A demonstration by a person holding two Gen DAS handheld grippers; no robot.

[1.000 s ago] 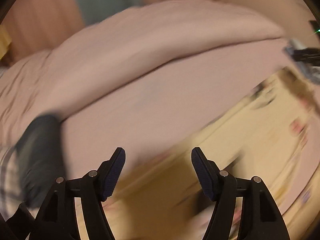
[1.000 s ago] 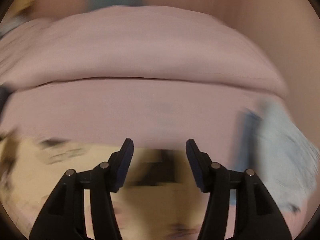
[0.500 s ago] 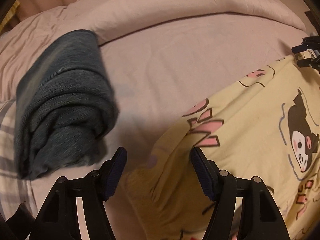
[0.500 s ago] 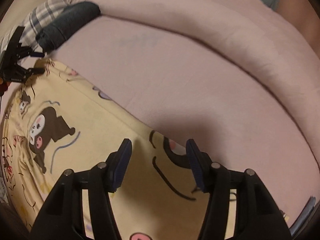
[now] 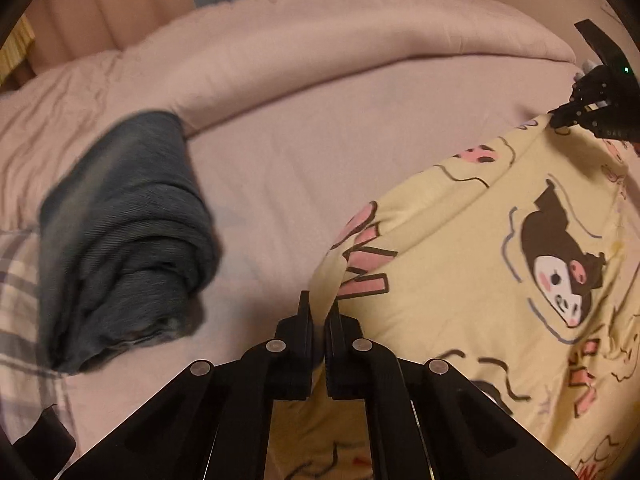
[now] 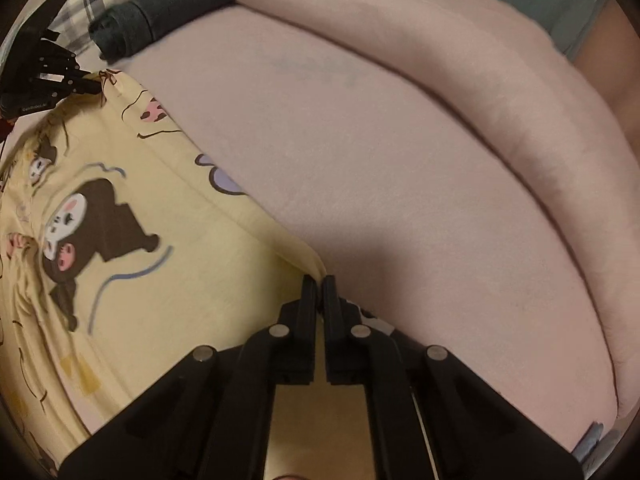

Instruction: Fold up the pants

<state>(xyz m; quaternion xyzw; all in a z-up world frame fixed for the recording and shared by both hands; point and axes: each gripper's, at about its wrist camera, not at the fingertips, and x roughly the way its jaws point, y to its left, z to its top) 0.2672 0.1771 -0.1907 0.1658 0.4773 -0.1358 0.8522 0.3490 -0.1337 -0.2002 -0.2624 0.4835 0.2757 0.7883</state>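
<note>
The yellow cartoon-print pants [image 5: 460, 264] lie on a pink bed sheet [image 5: 300, 152]. My left gripper [image 5: 319, 308] is shut on one corner of the pants' edge. My right gripper [image 6: 319, 282] is shut on the other corner of the same edge of the pants [image 6: 152, 216]. In the left wrist view the right gripper [image 5: 560, 118] shows at the far right, pinching the cloth. In the right wrist view the left gripper [image 6: 94, 86] shows at the far left, pinching the cloth.
A folded dark grey garment [image 5: 124, 232] lies to the left on a plaid cloth [image 5: 16, 280]; it also shows in the right wrist view [image 6: 160, 8]. A rolled pink duvet [image 5: 320, 40] runs along the far side of the bed.
Both grippers came down to the pants' edge and went from open to shut on the yellow cloth. The motion blur of a second ago is gone.
</note>
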